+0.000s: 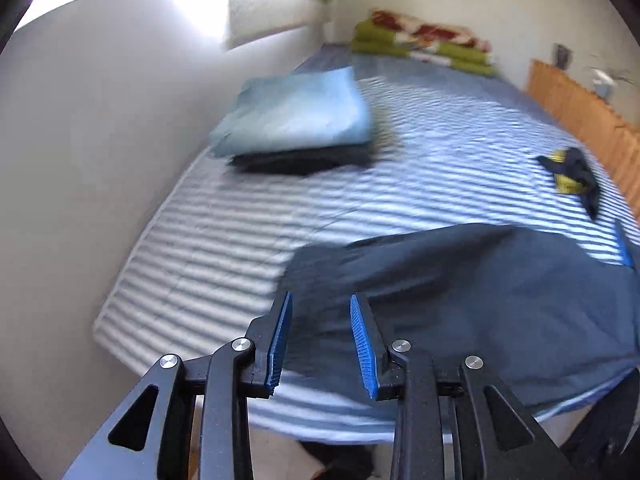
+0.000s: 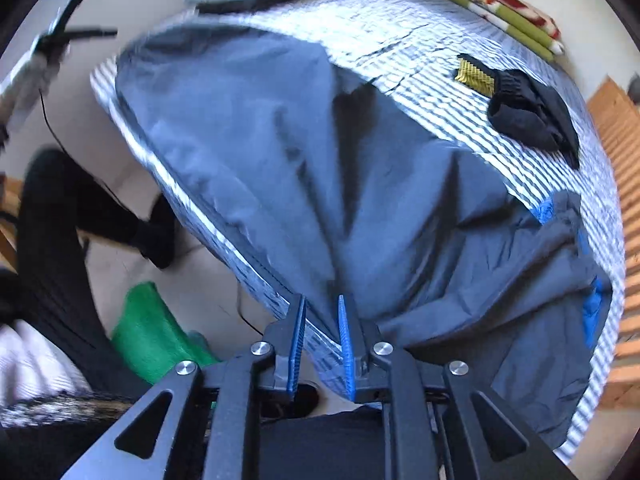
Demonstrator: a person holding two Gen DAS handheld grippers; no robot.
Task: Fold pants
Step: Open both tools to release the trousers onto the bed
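Dark blue pants (image 1: 480, 300) lie crumpled on the near end of a blue-and-white striped mattress (image 1: 420, 140). In the right wrist view the pants (image 2: 260, 152) cover the mattress corner, with bright blue trim at the right. My left gripper (image 1: 321, 296) hovers above the pants' left edge, jaws apart and nothing between the pads. My right gripper (image 2: 321, 298) stands at the mattress edge where the pants' creases converge. Its jaws are slightly apart and the striped edge shows through the gap. The cloth lies against the outer side of the right finger (image 2: 360, 332).
A light blue folded garment on a dark one (image 1: 296, 120) lies by the wall. A green-and-red blanket (image 1: 424, 40) is at the far end. A black-and-yellow garment (image 2: 532, 112) lies by the wooden rail (image 2: 616, 160). A green cloth (image 2: 148, 328) and a person's black-clad leg (image 2: 52, 220) are beside the bed.
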